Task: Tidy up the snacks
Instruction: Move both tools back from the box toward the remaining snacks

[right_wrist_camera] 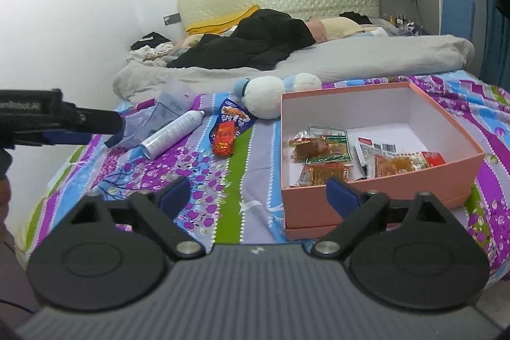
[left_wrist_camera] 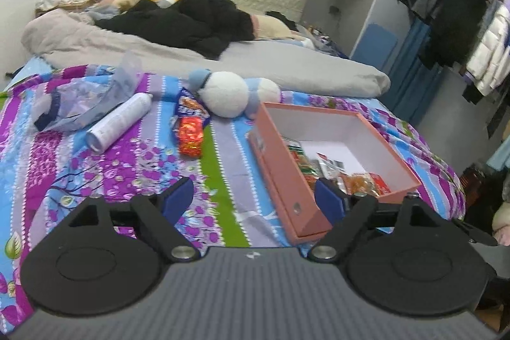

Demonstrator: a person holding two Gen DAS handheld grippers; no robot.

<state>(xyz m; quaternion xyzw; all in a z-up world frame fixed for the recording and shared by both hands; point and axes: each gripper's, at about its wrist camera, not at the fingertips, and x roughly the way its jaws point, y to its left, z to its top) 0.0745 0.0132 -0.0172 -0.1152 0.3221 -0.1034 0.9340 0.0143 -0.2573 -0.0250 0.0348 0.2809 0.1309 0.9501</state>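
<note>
Both your grippers, left gripper (left_wrist_camera: 253, 196) and right gripper (right_wrist_camera: 258, 193), hold their jaws wide apart and empty. The red snack packet (left_wrist_camera: 190, 137) lies on the bedspread (left_wrist_camera: 223, 155), left of the pink box (left_wrist_camera: 287, 177), long axis pointing away, nearer your left gripper.

One pink box (right_wrist_camera: 382, 206) sits on the bed, holding about five or six small snack packets (right_wrist_camera: 328, 148) — they overlap, so the exact count is unclear. Outside it lie two snack packs — one red (right_wrist_camera: 224, 140), one blue (right_wrist_camera: 234, 113). One white spray can (right_wrist_camera: 173, 134), one plush toy (right_wrist_camera: 271, 96), one clear plastic bag (right_wrist_camera: 159, 120).
</note>
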